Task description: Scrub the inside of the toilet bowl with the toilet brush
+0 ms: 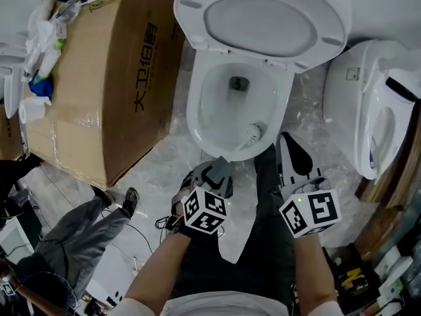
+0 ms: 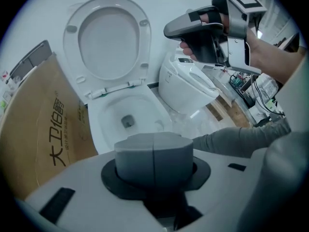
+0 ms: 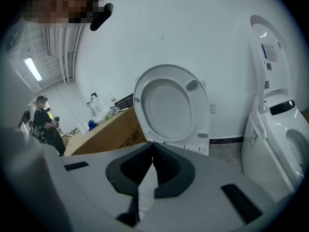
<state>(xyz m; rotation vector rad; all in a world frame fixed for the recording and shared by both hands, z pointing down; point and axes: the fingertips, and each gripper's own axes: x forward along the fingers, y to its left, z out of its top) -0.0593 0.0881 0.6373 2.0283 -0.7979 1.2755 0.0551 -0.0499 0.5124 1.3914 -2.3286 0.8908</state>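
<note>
— What do we get from the head view?

— We look steeply down on the toilet bowl (image 1: 197, 114), its seat (image 1: 189, 18) tipped up. The toilet brush (image 1: 252, 134) has its white head inside the bowl, low on the near wall and a little right of the drain (image 1: 238, 83). Our left gripper (image 1: 220, 168) is at the front rim, and the brush's gray handle runs out of it toward that head. Our right gripper (image 1: 288, 147) sits just beside it, by the rim's right side and outside the bowl. A cardboard box (image 1: 99, 84) stands to the left and a second toilet (image 1: 368, 104) to the right.

— And the left gripper view?

— There we see the left gripper (image 2: 153, 146) with its jaws closed round the thick gray handle (image 2: 145, 161), which fills the hollow between the black pads. The bowl (image 2: 104, 124) lies straight beyond. The right gripper (image 2: 170, 31) hangs high on the right, its tips together and nothing in them.

— The right gripper view?

— We find the right gripper (image 3: 152, 147) with its jaws meeting at the tips. A narrow slit lower down shows something white that we cannot name. The jaws grip nothing. Beyond them stand the raised seat (image 3: 200, 115), the box (image 3: 104, 134) and the second toilet (image 3: 277, 129).
</note>
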